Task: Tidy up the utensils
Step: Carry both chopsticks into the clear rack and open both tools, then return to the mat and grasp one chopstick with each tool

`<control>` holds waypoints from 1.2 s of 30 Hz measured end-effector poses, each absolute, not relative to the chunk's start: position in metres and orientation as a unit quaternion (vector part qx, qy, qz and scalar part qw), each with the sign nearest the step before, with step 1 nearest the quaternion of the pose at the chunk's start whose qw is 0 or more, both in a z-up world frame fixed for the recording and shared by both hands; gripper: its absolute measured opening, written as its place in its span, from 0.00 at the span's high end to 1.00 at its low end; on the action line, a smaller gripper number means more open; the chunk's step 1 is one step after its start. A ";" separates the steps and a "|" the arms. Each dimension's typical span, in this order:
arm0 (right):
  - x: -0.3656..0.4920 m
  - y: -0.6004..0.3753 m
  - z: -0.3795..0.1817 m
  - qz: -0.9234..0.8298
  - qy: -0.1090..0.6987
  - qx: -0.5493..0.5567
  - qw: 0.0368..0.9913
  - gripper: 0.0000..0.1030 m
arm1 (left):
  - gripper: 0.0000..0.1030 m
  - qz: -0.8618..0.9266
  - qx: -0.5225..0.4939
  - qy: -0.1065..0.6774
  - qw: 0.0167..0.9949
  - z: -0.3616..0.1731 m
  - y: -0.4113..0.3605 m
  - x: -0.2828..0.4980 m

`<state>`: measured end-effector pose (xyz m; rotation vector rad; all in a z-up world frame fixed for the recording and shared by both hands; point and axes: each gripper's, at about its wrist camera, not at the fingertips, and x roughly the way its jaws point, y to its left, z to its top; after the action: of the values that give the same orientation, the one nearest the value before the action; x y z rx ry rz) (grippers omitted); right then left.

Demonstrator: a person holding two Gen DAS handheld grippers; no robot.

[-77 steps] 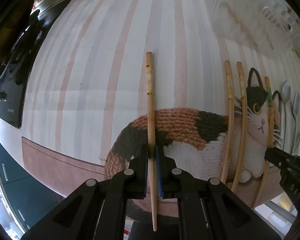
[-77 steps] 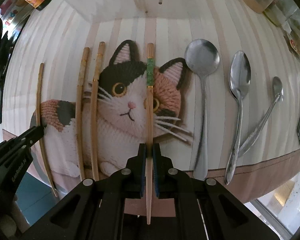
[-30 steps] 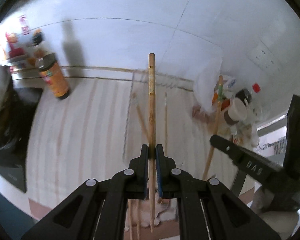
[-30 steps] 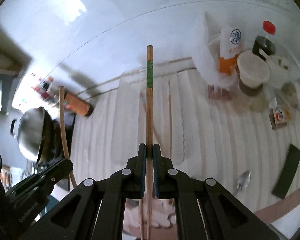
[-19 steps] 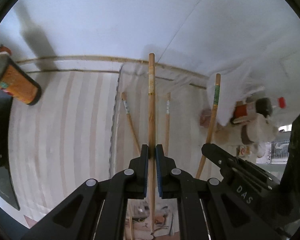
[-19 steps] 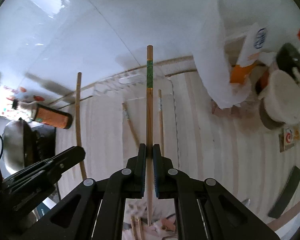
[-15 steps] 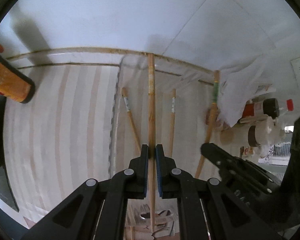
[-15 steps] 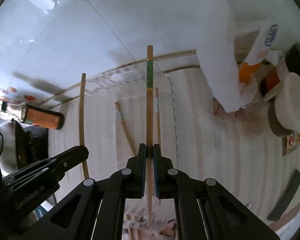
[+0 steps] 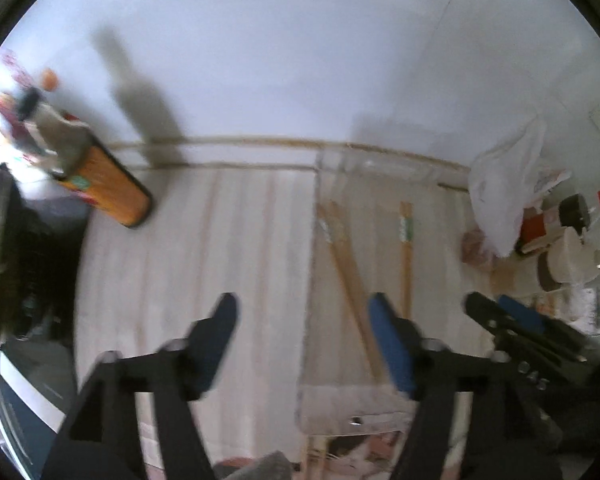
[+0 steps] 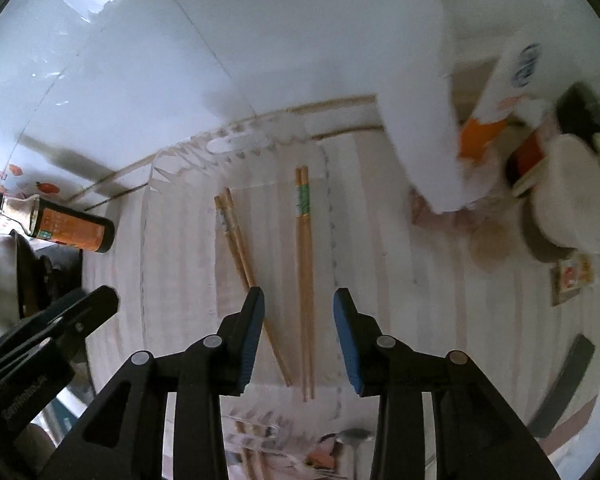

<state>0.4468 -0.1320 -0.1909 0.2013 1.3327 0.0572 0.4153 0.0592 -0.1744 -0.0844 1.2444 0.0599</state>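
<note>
A clear plastic tray (image 10: 180, 152) stands on the striped counter near the back wall. In it lie a plain pair of wooden chopsticks (image 10: 240, 248) at a slant and a green-banded pair (image 10: 305, 264) lying straight. Both pairs also show in the left wrist view, plain (image 9: 348, 272) and green-banded (image 9: 406, 256). My left gripper (image 9: 302, 320) is open and empty above the tray's near left edge. My right gripper (image 10: 298, 304) is open and empty above the near ends of the chopsticks. More chopsticks (image 10: 248, 448) and a spoon (image 10: 354, 438) lie on the cat mat below.
An orange-labelled sauce bottle (image 10: 68, 228) and a pot (image 10: 0, 280) stand at the left. A white plastic bag (image 10: 420, 120), bottles and a white container (image 10: 568, 208) crowd the right. A dark flat object (image 10: 560, 384) lies at the near right.
Both grippers have opened and let go of their chopsticks, which now lie in the tray beside the two that were there. Both grippers have drawn back a little.
</note>
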 end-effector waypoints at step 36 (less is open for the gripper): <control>0.229 -0.072 -0.263 0.068 0.640 0.071 0.762 0.45 | 0.00 0.191 0.032 0.586 0.787 -0.254 0.126 0.199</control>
<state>0.2295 -0.0716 -0.2631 0.1536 1.3913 0.1469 0.1989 0.1262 -0.2536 0.0683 1.2631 0.4120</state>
